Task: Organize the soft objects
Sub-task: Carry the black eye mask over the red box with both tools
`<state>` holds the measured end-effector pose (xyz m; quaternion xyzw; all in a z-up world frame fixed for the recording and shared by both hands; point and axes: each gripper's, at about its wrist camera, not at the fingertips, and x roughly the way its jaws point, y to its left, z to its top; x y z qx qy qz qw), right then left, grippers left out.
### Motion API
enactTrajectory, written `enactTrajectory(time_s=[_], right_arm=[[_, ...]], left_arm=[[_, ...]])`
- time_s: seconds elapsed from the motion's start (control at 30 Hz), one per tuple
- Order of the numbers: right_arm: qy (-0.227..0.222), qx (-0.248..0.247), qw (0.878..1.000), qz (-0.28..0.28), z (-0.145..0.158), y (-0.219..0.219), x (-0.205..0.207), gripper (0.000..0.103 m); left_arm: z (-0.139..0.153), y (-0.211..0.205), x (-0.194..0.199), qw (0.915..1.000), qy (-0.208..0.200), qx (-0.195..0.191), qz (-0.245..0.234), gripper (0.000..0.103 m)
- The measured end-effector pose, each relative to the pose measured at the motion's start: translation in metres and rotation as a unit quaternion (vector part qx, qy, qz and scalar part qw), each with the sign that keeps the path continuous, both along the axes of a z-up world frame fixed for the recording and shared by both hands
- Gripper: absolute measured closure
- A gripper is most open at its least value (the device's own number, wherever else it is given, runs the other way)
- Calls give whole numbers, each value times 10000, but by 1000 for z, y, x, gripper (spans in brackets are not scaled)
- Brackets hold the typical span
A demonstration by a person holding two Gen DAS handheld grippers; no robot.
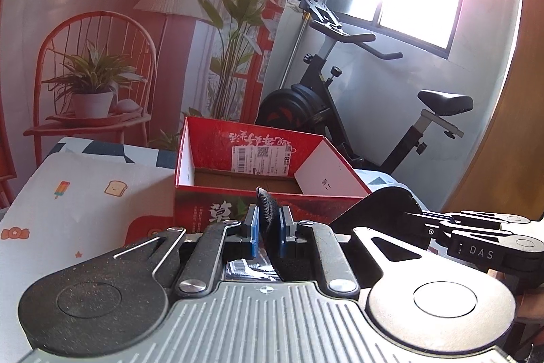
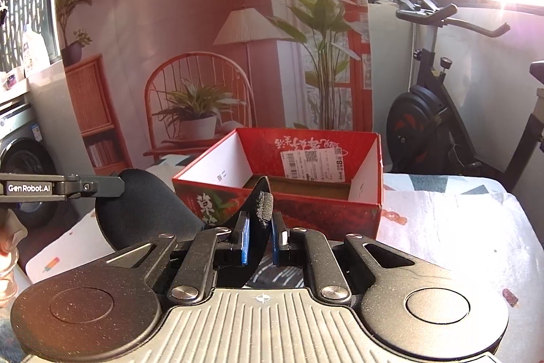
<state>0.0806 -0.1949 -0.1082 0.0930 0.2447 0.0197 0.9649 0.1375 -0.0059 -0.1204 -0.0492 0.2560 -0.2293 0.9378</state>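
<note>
A patterned cloth-covered table [image 2: 459,227] is seen bearing an open red cardboard box [image 2: 306,213] toward its far edge. A black soft pad [image 2: 142,210] (held just before the box's near wall) is clamped at both ends, by the left gripper [image 1: 268,227] and the right gripper [image 2: 260,233].

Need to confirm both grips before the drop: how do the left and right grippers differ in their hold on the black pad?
The left gripper pinches a thin, flat edge of the black pad; the right gripper pinches a thicker, rough-edged end. In the left wrist view the pinched strip stands nearly upright; in the right wrist view it curls leftward. Both are shut on the same pad, just before the open red box.
</note>
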Motion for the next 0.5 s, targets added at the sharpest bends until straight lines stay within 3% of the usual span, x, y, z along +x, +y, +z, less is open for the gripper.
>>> enactTrajectory(time_s=[0.5], right_arm=[[-275, -453, 9986, -68, 34, -33, 114, 92]], left_arm=[[37, -26, 95, 9991, -301, 5, 306, 91]])
